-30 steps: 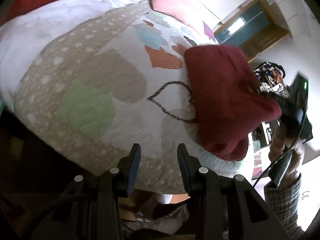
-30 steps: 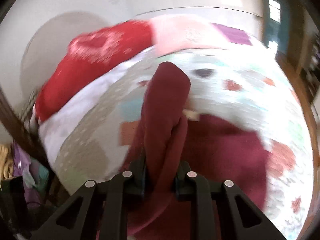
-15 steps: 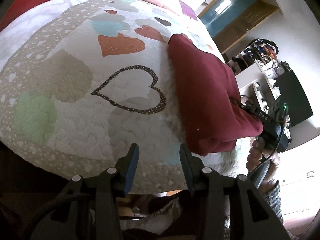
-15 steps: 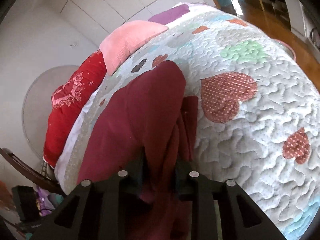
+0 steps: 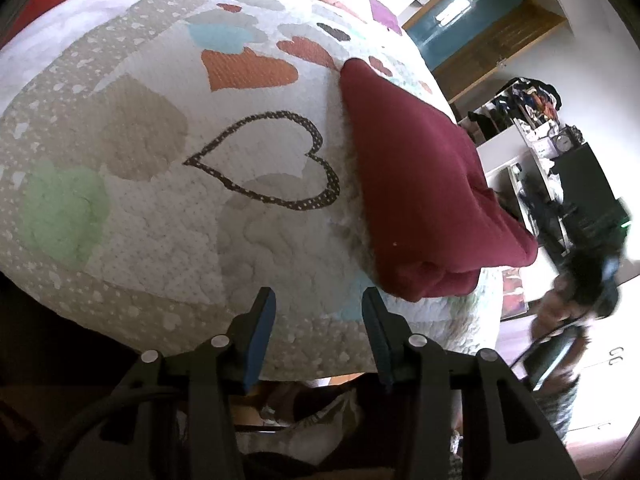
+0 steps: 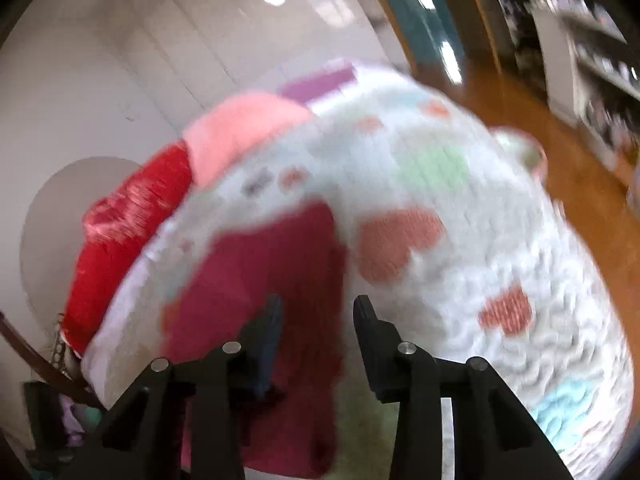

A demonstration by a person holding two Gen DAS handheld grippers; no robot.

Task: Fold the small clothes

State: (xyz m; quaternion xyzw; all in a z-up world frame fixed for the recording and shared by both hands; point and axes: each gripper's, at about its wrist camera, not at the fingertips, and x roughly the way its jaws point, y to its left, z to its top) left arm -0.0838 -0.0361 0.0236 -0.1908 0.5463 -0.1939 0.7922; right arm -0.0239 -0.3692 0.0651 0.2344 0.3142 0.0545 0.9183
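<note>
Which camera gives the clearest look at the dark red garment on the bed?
The left wrist view. There the dark red garment is sharp, lying folded on the heart quilt, its rolled edge visible. The right wrist view shows it blurred, partly hidden behind the open right gripper.

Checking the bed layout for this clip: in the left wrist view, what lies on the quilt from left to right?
Green heart patch → beige heart patch → dark outlined heart → folded maroon garment, then off the bed's right edge the person's hand with the right gripper.
</note>
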